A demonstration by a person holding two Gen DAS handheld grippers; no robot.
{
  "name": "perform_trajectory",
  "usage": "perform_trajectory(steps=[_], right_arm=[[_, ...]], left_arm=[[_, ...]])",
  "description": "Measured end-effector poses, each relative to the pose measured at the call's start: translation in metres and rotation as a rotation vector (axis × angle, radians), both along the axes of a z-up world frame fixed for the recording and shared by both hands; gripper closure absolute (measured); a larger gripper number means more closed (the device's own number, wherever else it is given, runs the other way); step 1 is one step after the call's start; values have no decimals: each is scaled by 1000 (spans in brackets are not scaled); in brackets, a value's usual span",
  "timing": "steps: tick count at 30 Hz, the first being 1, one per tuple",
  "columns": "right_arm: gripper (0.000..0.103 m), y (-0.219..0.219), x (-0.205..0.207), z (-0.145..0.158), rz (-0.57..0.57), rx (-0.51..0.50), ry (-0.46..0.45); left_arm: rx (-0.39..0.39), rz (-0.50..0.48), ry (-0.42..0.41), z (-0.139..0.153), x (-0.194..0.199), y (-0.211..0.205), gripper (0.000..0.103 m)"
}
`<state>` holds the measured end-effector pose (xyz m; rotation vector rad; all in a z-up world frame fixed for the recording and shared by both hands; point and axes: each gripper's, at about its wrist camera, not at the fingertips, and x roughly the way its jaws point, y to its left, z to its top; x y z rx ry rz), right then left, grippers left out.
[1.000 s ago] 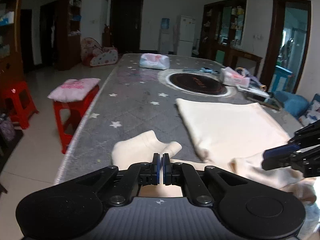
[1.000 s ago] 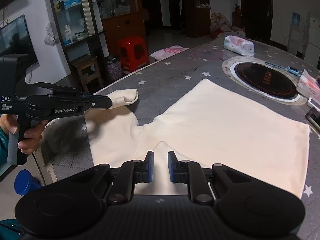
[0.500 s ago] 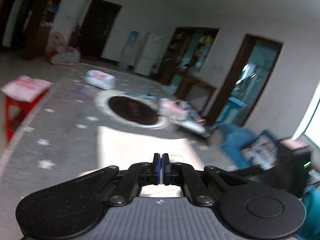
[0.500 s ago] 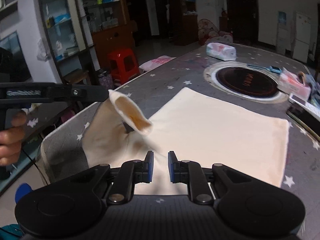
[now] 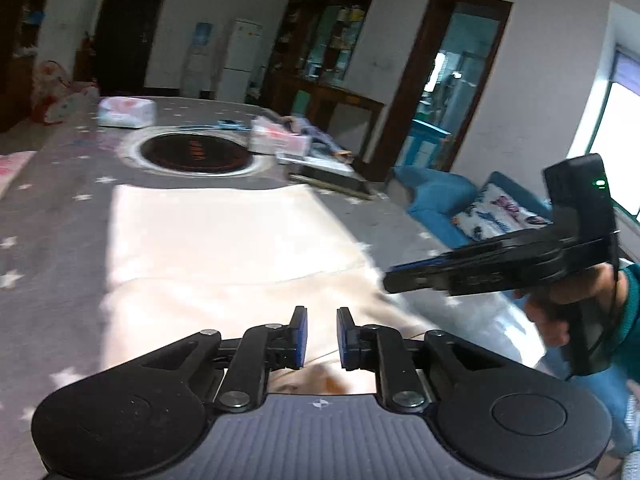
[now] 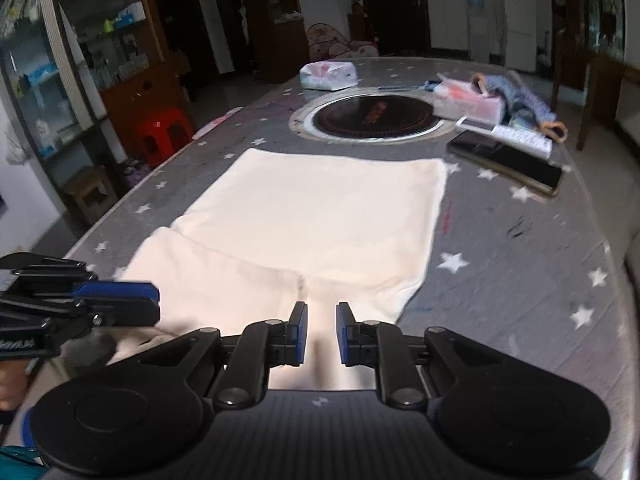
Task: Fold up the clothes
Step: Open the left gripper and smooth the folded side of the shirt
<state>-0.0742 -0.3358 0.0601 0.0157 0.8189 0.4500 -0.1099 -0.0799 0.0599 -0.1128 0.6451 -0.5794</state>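
Observation:
A cream garment lies flat on the grey star-patterned table, its left sleeve folded in over the near part of the body. It also shows in the left wrist view. My left gripper is open and empty just above the garment's near end; it shows from the side in the right wrist view. My right gripper is open and empty over the near edge of the garment; it shows at the right of the left wrist view.
A round inset hotplate lies beyond the garment. Tissue packs, a box, a remote and a dark tablet lie at the far and right side. A red stool stands left of the table.
My left gripper carried the left sleeve up and over onto the garment's body, then opened and let it go. My right gripper stayed open and shifted toward the garment's middle.

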Motion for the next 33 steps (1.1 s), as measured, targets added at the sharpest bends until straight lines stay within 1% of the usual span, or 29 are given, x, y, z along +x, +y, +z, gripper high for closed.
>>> perform_trajectory(steps=[2,3,4,5,6,8,10,13,14,15,16,17,23,29,33], right_arm=[[88,4,0,-3,19,12,0],[88,7,2,-6,27,15,4],[88,10,4,-9,34,19,8],[87,13,5,-12,41,22,13],[84,18,8,-16,46,22,23],[82,24,11,-22,53,11,37],[82,31,11,-27,56,-21,38],[81,35,10,-31,60,-16,56],[84,36,9,-31,63,-24,54],[93,38,8,-30,62,-38,49],[97,39,8,-29,62,-45,45],[98,40,8,-25,64,-50,36],[99,40,-10,21,55,-56,-87],[98,35,-23,13,13,-108,-50],[98,28,-16,-13,-20,-117,-4]], left_arm=[[13,42,5,-3,-1,15,85],[22,73,3,-3,-2,24,84],[30,103,1,-3,-4,33,81],[42,129,-5,-3,-5,40,77],[59,152,-12,-4,-7,46,74],[85,190,-16,-5,-10,57,74],[89,203,-11,-9,-11,66,74],[96,200,-3,-13,-14,74,66],[104,195,-7,-15,-16,73,63],[111,190,-11,-16,-19,73,61],[120,187,-12,-18,-18,71,61],[128,183,-12,-19,-17,68,61],[198,164,-10,-32,-18,62,61],[239,163,-3,-41,-20,65,61],[249,147,6,-37,-24,70,61]])
